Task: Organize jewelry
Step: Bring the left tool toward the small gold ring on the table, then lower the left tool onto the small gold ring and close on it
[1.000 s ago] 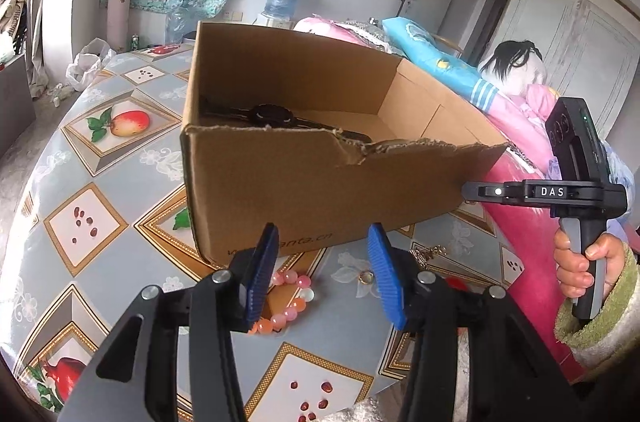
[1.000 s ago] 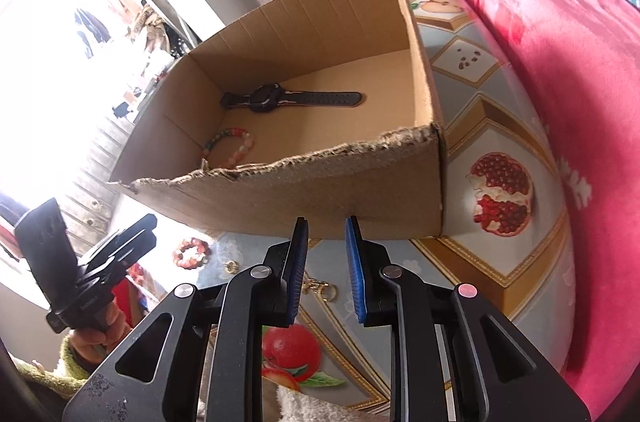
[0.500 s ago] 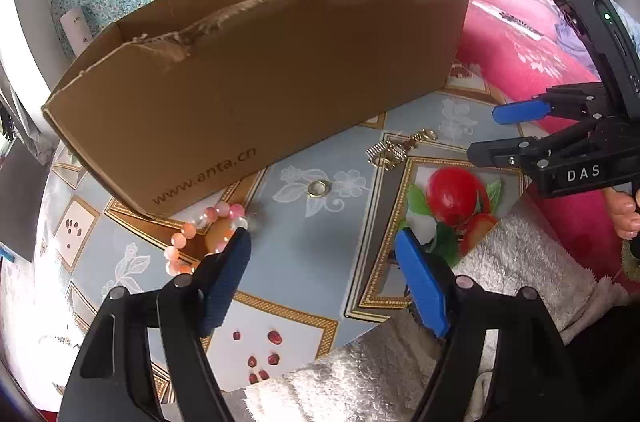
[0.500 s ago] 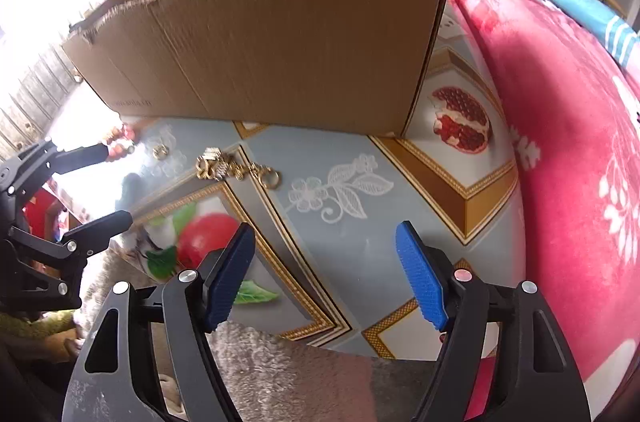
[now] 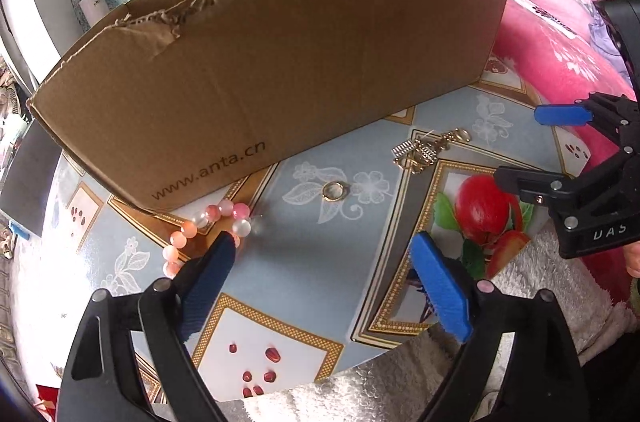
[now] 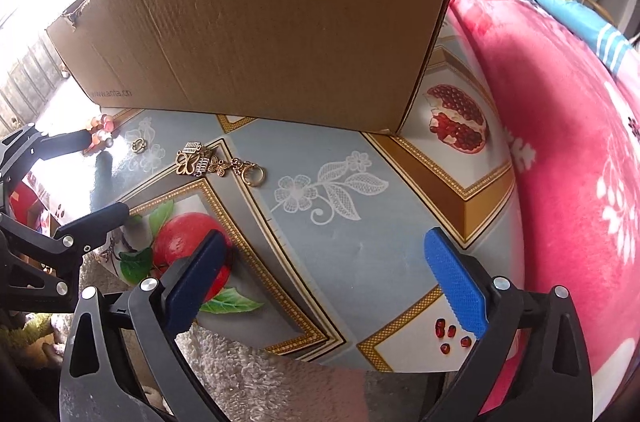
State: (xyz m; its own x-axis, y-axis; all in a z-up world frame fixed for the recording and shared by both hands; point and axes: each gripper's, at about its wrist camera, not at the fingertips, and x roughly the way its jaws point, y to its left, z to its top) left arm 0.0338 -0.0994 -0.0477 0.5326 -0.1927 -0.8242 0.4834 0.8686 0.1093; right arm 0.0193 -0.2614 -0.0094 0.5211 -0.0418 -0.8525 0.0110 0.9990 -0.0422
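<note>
My left gripper (image 5: 324, 262), jaws opening and empty, hangs over the desk (image 5: 280, 282); the bead bracelet (image 5: 208, 226) touches its left finger, the ring (image 5: 335, 190) just ahead. My right gripper (image 6: 328, 270), also opening, is farther from the gold chain (image 6: 216, 164).

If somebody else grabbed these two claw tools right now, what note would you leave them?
Left claw: empty, jaws opening, above the pink bead bracelet.
Right claw: empty, jaws opening over bare tablecloth.
On the table in front of the cardboard box: bracelet, small gold ring, gold butterfly chain.
Done: cannot tell, the box's inside is hidden.
Left: put these three pieces into the box.
</note>
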